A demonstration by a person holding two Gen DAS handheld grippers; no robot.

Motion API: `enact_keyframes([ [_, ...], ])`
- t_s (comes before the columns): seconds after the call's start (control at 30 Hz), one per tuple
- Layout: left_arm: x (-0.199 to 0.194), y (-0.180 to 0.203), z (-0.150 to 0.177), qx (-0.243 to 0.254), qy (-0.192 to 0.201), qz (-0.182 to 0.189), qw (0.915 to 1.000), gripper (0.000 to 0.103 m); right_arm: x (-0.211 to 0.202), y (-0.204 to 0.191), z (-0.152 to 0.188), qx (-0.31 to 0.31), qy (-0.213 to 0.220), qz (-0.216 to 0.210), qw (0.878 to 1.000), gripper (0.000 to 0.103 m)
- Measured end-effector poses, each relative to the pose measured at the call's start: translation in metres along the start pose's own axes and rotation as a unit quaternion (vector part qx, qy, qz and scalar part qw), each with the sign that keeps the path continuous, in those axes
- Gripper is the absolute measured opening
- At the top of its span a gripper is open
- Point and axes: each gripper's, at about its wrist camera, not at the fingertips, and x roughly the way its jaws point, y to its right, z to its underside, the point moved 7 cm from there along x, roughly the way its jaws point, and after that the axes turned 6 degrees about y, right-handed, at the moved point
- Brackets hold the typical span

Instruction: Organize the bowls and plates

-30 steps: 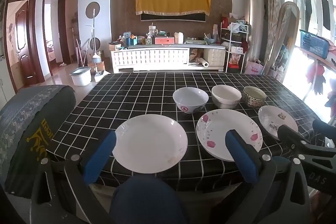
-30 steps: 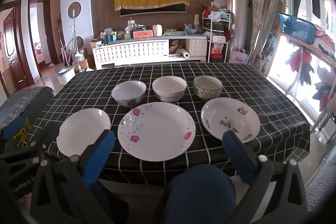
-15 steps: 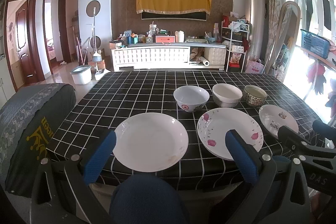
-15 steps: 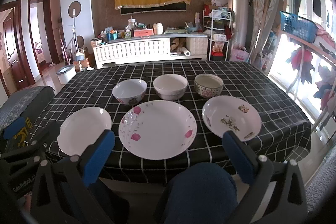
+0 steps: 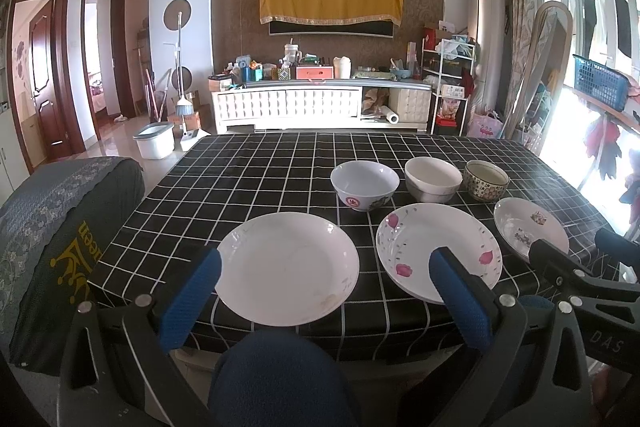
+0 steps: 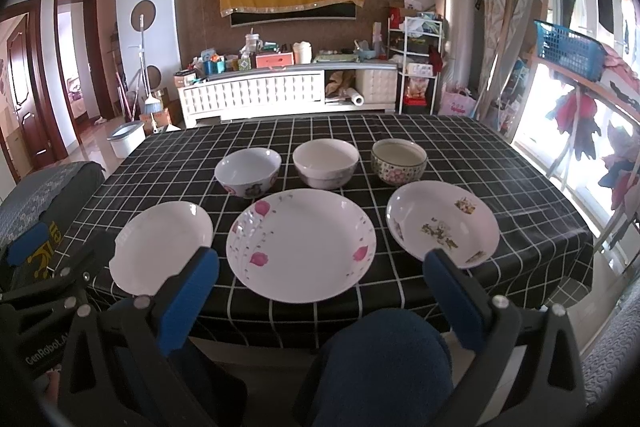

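Both the left gripper [image 5: 326, 289] and right gripper [image 6: 320, 285] hover spread and empty. The plain white plate [image 5: 287, 267] lies just ahead of the left one. Slide one finger under its rim and lift level.

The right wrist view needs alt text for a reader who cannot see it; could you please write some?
Three plates lie in a row on a black checked tablecloth with three bowls lined up behind them. The open right gripper hangs before the table's near edge, empty, and a living room shows beyond.
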Motion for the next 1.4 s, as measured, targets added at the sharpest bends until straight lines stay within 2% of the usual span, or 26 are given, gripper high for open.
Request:
enact_keyframes([
  [1.4,-0.0001,0.0015,0.0028,0.000,-0.007,0.002,1.0000,0.103,0.0001,-0.0007,0.0026,-0.006,-0.001,-0.001,1.000,0.103],
])
